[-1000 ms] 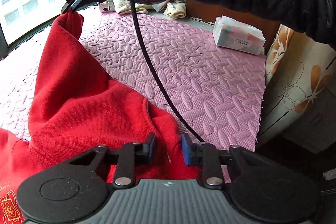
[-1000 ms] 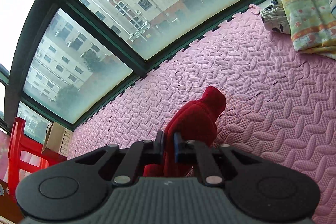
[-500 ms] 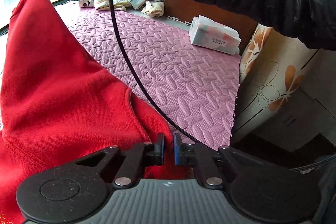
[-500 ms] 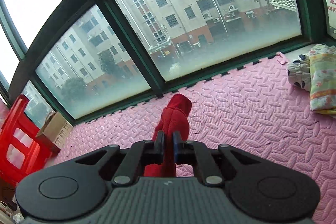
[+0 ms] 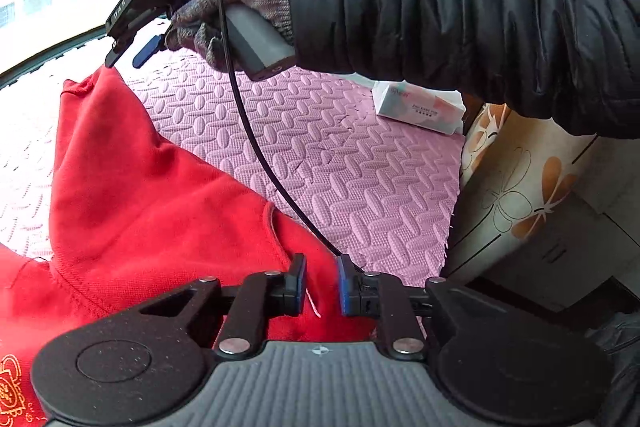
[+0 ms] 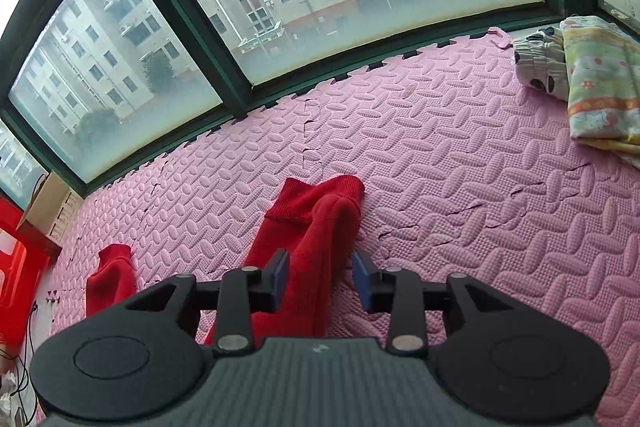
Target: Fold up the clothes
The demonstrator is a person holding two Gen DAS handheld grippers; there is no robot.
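Lying across the pink foam mat (image 5: 328,163) is a red knit sweatshirt (image 5: 132,211), its fleecy cloth rumpled into soft ridges and its body running out of the frame at the near left of the left wrist view, where a scrap of gold embroidery (image 5: 12,391) is cut off by the edge. The mat is made of interlocking tiles embossed with a herringbone of raised ovals, and it cracks open along a few seams. The left gripper (image 5: 321,283) sits low over the sweatshirt's near edge with its blue-padded fingers parted by a moderate gap — red cloth shows between them, but nothing is pinched. The right gripper (image 6: 319,277) is likewise spread apart and holds nothing; a ribbed-cuffed sleeve (image 6: 316,215) lies on the mat between and beyond its pads, whether touching them cannot be told. A second red sleeve end (image 6: 110,277) rests on the mat to the left of that sleeve. In the left wrist view the right gripper (image 5: 130,53) appears from outside, gripped by a grey knit glove (image 5: 224,15) and a black quilted sleeve, with a black cable (image 5: 256,147) drooping from it over the mat — its finger tip sits just above the raised point of the sweatshirt. At the mat's far right edge lies a soft white tissue pack (image 5: 420,105), its print too small to read. Folded patterned cloths (image 6: 592,83) sit on the mat's far corner by the green-framed window (image 6: 224,39), partly cropped.
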